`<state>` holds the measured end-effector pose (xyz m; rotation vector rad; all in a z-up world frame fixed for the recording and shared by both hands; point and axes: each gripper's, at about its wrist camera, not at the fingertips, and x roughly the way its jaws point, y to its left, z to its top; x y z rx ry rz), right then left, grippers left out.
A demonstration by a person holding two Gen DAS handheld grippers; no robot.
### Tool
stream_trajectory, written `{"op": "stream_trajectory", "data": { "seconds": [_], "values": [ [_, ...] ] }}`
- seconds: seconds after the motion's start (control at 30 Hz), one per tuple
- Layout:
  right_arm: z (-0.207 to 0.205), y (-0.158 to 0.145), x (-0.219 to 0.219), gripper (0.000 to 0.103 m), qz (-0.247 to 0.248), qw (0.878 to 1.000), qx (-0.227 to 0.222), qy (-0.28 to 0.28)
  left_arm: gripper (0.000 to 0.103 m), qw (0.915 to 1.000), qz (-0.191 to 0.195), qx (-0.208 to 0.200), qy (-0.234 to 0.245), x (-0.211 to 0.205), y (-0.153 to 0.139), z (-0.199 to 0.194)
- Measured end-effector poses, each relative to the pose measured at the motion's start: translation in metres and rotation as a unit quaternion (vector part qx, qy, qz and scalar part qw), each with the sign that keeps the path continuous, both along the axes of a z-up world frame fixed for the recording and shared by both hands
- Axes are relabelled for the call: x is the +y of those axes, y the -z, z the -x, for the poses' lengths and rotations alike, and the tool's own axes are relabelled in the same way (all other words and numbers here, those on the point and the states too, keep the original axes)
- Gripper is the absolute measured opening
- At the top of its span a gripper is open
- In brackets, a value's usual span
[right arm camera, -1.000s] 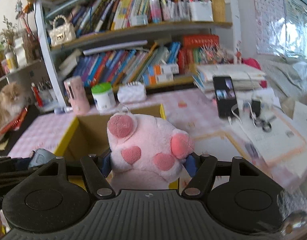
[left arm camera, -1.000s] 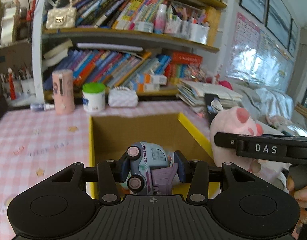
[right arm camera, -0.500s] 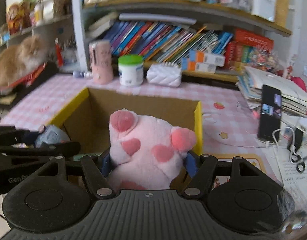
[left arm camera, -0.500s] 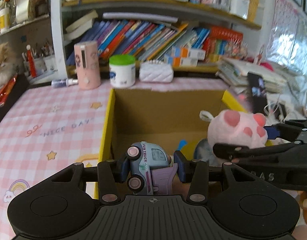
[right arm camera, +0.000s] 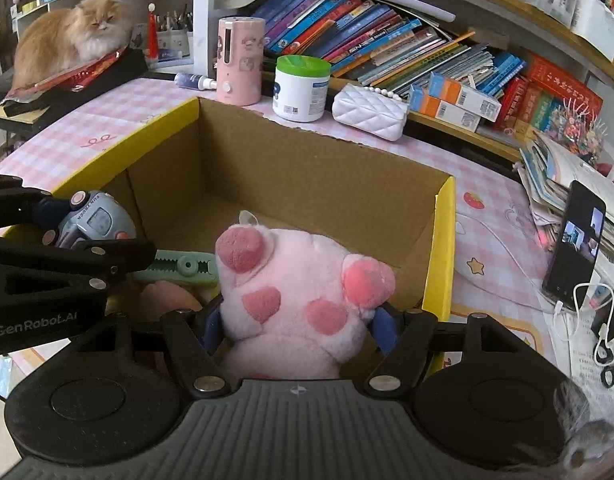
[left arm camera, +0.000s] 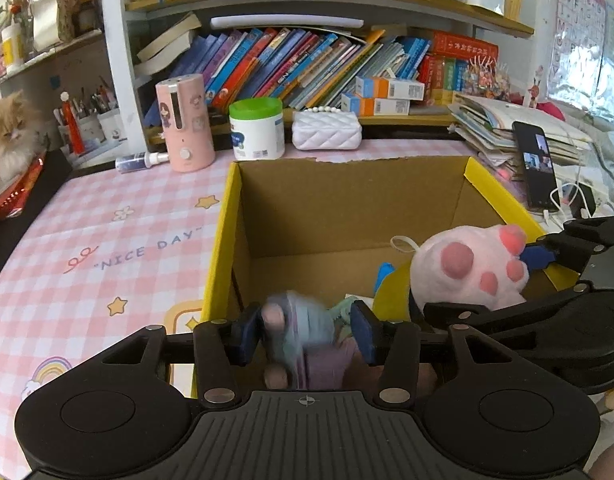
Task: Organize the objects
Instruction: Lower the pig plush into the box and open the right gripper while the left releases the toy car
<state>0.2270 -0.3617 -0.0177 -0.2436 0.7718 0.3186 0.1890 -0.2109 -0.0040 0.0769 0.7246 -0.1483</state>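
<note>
Left wrist: left gripper (left arm camera: 303,336) jaws opening, blurred toy truck (left arm camera: 299,320) slipping free over cardboard box (left arm camera: 227,216). Right gripper (right arm camera: 295,320) squeezes pink plush paw (right arm camera: 295,280) (inside box); truck may land on the clutter below and tip.

Both wrist views look steeply down, close above the cardboard box (left arm camera: 347,208) (right arm camera: 307,168), toward the bookshelf (left arm camera: 307,60) (right arm camera: 387,48) beyond the worktop's (left arm camera: 107,240) (right arm camera: 107,120) far edge.
</note>
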Motion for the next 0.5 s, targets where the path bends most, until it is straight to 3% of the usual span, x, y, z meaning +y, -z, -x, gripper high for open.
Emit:
{"op": "stream_trajectory", "data": {
  "seconds": [0.17, 0.23, 0.5],
  "values": [
    [0.0, 0.001, 0.001, 0.07, 0.001, 1.0, -0.002, 0.0, 0.067, 0.9998, -0.009, -0.015, -0.008, 0.001, -0.009, 0.009],
    [-0.001, 0.001, 0.001, 0.074, 0.001, 1.0, -0.003, 0.0, 0.075, 0.9998, 0.008, -0.02, -0.004, 0.004, -0.014, 0.016],
    [0.006, -0.005, 0.0, 0.092, -0.035, 0.999, -0.008, 0.026, 0.087, 0.9974, 0.036, -0.062, -0.009, 0.016, -0.036, 0.051]
  ]
}}
